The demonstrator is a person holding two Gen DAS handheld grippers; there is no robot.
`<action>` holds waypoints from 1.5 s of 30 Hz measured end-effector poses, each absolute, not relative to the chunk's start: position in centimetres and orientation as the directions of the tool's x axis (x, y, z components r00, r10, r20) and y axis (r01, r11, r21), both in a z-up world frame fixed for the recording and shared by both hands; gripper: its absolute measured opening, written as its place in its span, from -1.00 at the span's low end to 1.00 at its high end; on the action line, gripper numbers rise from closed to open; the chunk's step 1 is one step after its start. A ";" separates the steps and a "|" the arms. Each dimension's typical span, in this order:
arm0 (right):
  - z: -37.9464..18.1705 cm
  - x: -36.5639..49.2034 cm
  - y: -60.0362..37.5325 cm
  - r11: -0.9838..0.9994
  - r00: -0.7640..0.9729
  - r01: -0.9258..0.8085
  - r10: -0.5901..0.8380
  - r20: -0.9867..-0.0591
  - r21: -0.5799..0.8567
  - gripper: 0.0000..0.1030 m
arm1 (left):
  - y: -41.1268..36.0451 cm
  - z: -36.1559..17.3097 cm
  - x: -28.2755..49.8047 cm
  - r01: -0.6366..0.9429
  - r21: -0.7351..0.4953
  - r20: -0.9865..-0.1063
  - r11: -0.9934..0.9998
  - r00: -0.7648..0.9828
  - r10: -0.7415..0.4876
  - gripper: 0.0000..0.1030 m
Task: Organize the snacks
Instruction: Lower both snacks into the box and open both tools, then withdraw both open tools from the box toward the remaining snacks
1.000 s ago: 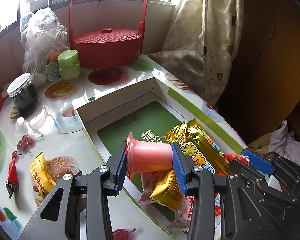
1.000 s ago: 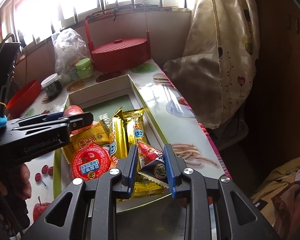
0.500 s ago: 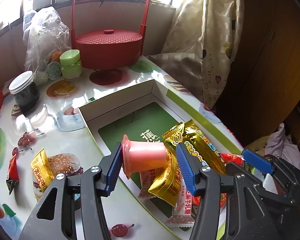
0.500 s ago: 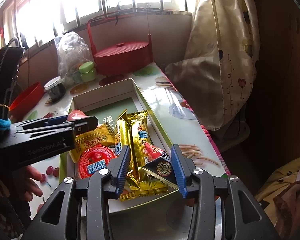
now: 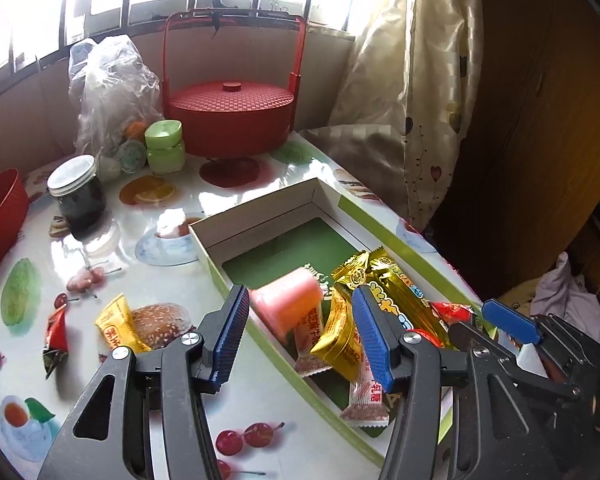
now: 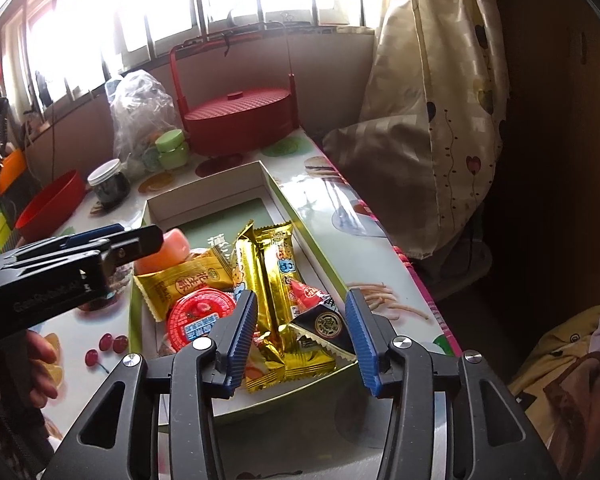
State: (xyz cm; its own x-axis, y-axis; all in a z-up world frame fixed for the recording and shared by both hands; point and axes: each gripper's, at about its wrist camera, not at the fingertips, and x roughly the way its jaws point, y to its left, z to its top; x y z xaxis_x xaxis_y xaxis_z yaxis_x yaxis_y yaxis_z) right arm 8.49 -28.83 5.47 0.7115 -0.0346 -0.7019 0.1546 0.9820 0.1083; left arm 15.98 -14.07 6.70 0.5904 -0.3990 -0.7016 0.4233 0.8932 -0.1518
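Observation:
A white box with a green rim (image 5: 260, 208) (image 6: 204, 188) lies on the table and holds several snacks. My left gripper (image 5: 300, 296) is open above its near left edge. A pink jelly cup (image 5: 286, 304) (image 6: 168, 248), blurred, lies on its side in the box below the jaws, free of both pads. My right gripper (image 6: 300, 300) hangs over the box's near end, its jaws opening. A black triangular packet (image 6: 324, 324) rests on gold bars (image 6: 276, 276) between them, untouched. A red-lidded jelly cup (image 6: 200, 316) lies beside them. Outside the box lie a yellow packet (image 5: 114, 326) and a red triangular packet (image 5: 56, 334).
A red lidded basket with a tall handle (image 5: 230, 116) stands at the back. Beside it are a green jar (image 5: 164, 148), a clear plastic bag (image 5: 108, 92), a dark jar (image 5: 76, 196) and a red bowl (image 5: 0, 216). A curtain (image 6: 432, 120) hangs past the table's right edge.
The left gripper opened, let go of the pink jelly cup, which dropped into the box, and drew back a little. The right gripper opened off the black triangular packet.

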 end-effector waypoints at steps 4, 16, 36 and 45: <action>5.7 8.2 -28.6 0.981 0.715 0.157 -0.036 -0.698 0.110 -0.08 | -13.5 7.0 15.6 0.416 -0.151 -0.698 0.897 0.597 -0.395 0.06; 7.3 7.6 -27.8 0.982 0.738 0.146 -0.025 -0.674 0.124 -0.05 | -11.2 8.0 14.4 0.379 -0.154 -0.681 0.913 0.628 -0.376 0.06; 8.4 8.9 -22.0 0.990 0.757 0.033 0.067 -0.650 0.141 -0.05 | -3.3 7.1 13.3 0.222 -0.166 -0.701 0.961 0.659 -0.273 0.06; 8.0 10.5 -18.4 0.987 0.731 -0.061 0.146 -0.666 0.149 -0.05 | 1.9 5.9 13.6 0.116 -0.202 -0.717 0.972 0.658 -0.228 0.06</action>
State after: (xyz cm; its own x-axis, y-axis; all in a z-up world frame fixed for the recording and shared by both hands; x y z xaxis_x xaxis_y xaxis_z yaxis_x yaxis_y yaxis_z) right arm 10.55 -18.40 8.05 0.7311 0.1463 -0.6664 -0.0613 0.9869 0.1494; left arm 13.58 1.87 5.94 0.6583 -0.2278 -0.7175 0.1160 0.9724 -0.2023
